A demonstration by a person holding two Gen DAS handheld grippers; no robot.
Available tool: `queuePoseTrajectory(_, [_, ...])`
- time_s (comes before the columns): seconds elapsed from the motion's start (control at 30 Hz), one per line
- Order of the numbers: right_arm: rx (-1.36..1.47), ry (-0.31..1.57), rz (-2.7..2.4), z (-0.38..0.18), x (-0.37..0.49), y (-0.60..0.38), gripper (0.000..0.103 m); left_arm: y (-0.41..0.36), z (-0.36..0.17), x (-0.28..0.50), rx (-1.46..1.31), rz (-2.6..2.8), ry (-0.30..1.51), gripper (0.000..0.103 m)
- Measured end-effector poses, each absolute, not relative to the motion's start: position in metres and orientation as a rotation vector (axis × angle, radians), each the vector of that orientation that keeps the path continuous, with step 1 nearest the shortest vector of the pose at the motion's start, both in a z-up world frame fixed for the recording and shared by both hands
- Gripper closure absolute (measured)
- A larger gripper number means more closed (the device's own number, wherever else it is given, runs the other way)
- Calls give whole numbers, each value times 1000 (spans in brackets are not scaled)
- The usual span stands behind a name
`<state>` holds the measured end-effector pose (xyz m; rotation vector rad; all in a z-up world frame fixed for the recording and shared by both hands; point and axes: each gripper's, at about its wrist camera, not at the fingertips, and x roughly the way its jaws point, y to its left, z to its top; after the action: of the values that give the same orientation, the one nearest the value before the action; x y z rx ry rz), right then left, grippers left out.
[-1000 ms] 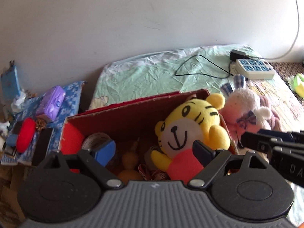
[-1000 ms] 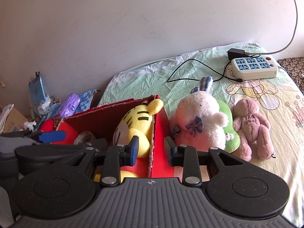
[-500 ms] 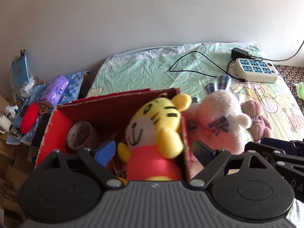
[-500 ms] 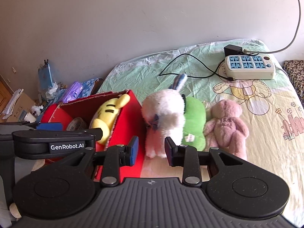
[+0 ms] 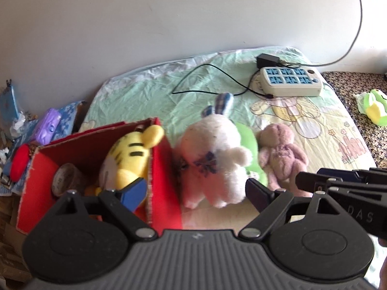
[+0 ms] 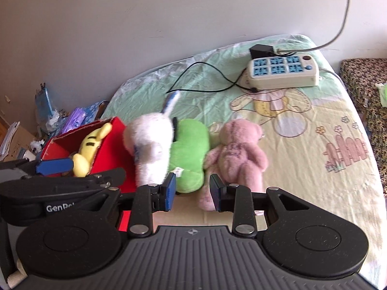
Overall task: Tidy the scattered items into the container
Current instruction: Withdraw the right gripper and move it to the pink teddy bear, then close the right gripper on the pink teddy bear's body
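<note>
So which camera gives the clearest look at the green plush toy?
The right wrist view: the green plush toy shows most of its body between the white rabbit and pink bear. In the left wrist view only slivers show behind the rabbit.

Plain off-white wall [image 5: 169, 24] is running behind a bed [image 6: 302, 169] that's wearing a pale green cartoon-print sheet, daylight washing over it. A grey cable [image 5: 355, 19] is hanging down the wall, and a leopard-print cushion [image 6: 362, 77] is sitting off to the right.
</note>
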<state>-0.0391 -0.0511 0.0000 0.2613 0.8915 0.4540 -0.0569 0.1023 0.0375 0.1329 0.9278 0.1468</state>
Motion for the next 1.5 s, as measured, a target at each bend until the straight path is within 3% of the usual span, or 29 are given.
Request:
queuePoseTrajectory(0.37, [330,946,383,-23,-18,-91,66,68,6,-47,116,-4,1010,15])
queuePoseTrajectory(0.53, [360,1002,391,-39,-3,-100,66,58,-12,-49,81,-120,1034,28])
queuePoseTrajectory(0.8, [375,1089,430,-64,16,-102,65,37,-45,-48,74,-230,1073,29])
queuePoseTrajectory(1.1, [335,1161,489,-81,32,-86,63,53,-78,-26,5,-225,1117,43])
queuePoseTrajectory(1.27, [312,1172,473,-88,40,-78,61,54,-82,-17,17,-231,1099,43])
queuePoseTrajectory(1.33, [300,1182,471,-92,42,-76,63,54,-82,-16,25,-237,1094,43])
queuePoseTrajectory(1.37, [287,1188,470,-94,42,-75,72,54,-82,-15,28,-242,1095,43])
queuePoseTrajectory(1.5, [286,1185,459,-94,41,-78,73,53,-81,-19,11,-302,1107,44])
